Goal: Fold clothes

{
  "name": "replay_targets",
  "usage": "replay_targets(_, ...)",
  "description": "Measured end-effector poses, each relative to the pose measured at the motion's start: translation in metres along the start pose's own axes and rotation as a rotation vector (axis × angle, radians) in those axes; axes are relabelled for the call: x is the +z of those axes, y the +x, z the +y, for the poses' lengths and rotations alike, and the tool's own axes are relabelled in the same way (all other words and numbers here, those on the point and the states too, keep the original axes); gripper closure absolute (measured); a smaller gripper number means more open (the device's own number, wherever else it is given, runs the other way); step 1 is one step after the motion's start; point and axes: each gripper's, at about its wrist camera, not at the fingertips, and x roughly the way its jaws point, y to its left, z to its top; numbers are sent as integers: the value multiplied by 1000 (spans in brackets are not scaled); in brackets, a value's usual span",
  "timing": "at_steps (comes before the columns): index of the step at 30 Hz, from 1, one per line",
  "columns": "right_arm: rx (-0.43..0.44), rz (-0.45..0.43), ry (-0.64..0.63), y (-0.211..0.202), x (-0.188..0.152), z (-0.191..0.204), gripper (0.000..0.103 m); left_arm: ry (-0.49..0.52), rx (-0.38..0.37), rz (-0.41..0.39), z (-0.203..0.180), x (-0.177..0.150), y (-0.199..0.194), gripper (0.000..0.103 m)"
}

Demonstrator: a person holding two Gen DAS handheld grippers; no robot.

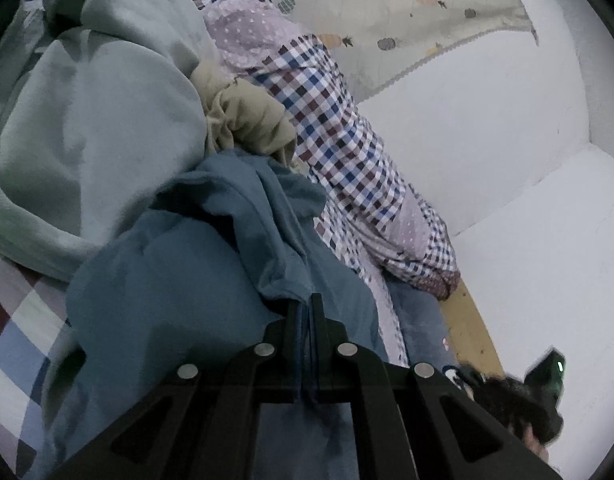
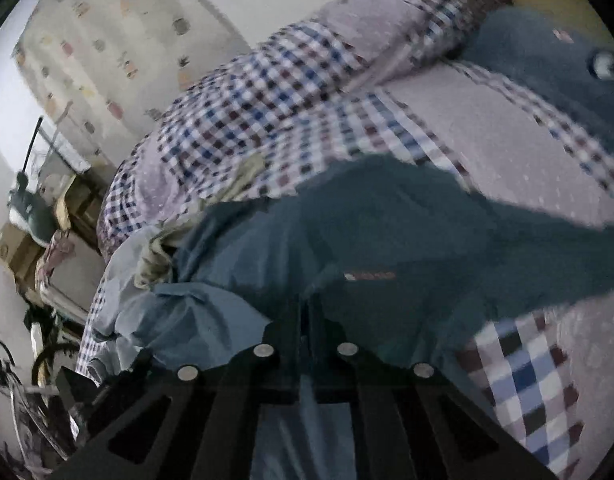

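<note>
A: Left gripper (image 1: 306, 312), what do you log?

B: Jaws drawn nearly together, pinching a bunched edge of the blue garment (image 1: 211, 264). Cloth runs between the 2 fingers and back under the camera.

A: Where does the garment lie?

B: On the bed, over the checked quilt (image 1: 339, 132), rumpled in front of the gripper. Just beyond it sits a beige cloth (image 1: 247, 120), crumpled, touching a pale green garment (image 1: 99, 112) heaped to the left.

A: Right gripper (image 2: 306, 312)?

B: Same story: jaws close together with the blue garment (image 2: 387, 232) caught between them. The picture is blurred, so the grip edge is soft.

A: Anything else in the right wrist view?

B: The checked quilt (image 2: 267, 92) spreads behind the garment; a light blue cloth (image 2: 195, 320) lies left of the fingers, beige cloth (image 2: 155, 260) just past it. Cardboard boxes (image 2: 15, 248) and clutter beside the bed at far left.

A: And around the left view's edge?

B: White wall (image 1: 507, 120), a patterned curtain (image 1: 387, 8) above, a wooden bed rail (image 1: 467, 320) at lower right.
</note>
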Motion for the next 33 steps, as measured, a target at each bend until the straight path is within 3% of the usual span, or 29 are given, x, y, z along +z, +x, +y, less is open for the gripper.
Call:
replay_targets(4,-68,31,-106,51,44,17,96,12,13,2,0,-1,0,101)
replay_targets(6,-99,54,-91,65,49,8,96,19,19,3,0,-1,1,101)
replay_targets(8,-70,45,-59,60,40,-6,94,25,26,4,0,-1,1,101)
replay_targets(9,-21,39,-49,55,28,-16,78,28,29,4,0,-2,1,101)
replay_targets(10,-6,37,-37,52,16,-28,53,31,32,5,0,-2,1,101)
replay_targets(12,22,33,-14,46,-8,-52,45,37,39,5,0,-2,1,101)
replay_targets(15,45,58,54,51,-32,-86,45,44,46,11,-1,-4,2,100)
replay_targets(19,161,46,95,57,-49,-107,45,78,59,54,-5,-11,8,83)
replay_targets(23,164,94,-60,64,-51,-82,46,174,55,86,-21,-24,12,64)
replay_targets(24,156,106,-104,65,-53,-74,49,191,63,89,-24,-27,11,60)
replay_targets(28,121,160,-242,69,-65,-48,95,211,83,89,-28,-31,10,59)
replay_targets(30,131,189,-348,66,-72,-29,96,214,91,86,-28,-32,10,59)
replay_targets(33,284,255,-515,50,-89,3,94,217,103,83,-29,-34,9,59)
